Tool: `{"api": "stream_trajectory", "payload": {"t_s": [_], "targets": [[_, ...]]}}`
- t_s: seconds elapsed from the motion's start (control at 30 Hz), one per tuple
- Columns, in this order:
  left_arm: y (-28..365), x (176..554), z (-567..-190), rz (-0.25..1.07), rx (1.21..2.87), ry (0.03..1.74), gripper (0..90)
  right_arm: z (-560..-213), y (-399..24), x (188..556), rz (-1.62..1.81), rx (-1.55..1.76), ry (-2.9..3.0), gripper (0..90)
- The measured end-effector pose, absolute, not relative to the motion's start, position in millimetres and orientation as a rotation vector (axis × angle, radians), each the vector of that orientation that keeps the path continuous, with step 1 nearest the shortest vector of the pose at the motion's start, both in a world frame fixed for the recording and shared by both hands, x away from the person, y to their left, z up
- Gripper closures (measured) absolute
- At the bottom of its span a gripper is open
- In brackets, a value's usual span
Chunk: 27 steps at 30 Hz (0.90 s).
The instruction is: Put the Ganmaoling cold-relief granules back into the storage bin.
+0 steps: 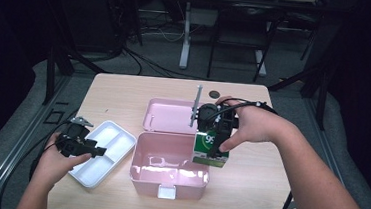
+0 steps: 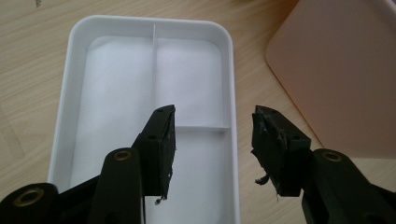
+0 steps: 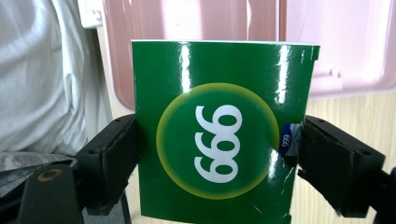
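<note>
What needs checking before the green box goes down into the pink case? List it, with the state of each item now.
1. Right gripper shut on the glossy green cardboard box printed 999: ok, a jaw presses each side.
2. Box held level: cannot tell; it looks slightly tilted in the high view.
3. Pink plastic storage case open, lid laid back: ok.
4. Room inside the case: ok, the base looks empty.
5. Box over the opening: not ok; it sits at the case's right rim.
6. Left gripper out of the way: ok, open over the white plastic divided tray.
</note>
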<state>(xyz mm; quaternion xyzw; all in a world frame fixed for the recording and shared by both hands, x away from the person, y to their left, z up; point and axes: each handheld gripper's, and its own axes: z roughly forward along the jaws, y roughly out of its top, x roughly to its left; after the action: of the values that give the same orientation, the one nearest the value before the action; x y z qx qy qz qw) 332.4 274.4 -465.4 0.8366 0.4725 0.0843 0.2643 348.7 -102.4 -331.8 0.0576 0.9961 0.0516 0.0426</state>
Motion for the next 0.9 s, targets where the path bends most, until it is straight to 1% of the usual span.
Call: {"api": "stream_trajectory", "payload": {"t_s": [0.37,0.73,0.9], "targets": [[273.9,332.9,-466.1,0.231,2.264,1.271,49.8,-343.9,-67.1,349.3,0.145,0.092,3.068,15.9],[274.7,332.4,-465.3,0.227,2.262,1.274,49.8,-352.8,-52.3,346.3,0.103,0.037,3.071,15.8],[275.1,332.4,-465.4,0.229,2.261,1.273,49.8,-361.5,-54.1,348.1,0.120,0.070,3.084,15.8]]}}
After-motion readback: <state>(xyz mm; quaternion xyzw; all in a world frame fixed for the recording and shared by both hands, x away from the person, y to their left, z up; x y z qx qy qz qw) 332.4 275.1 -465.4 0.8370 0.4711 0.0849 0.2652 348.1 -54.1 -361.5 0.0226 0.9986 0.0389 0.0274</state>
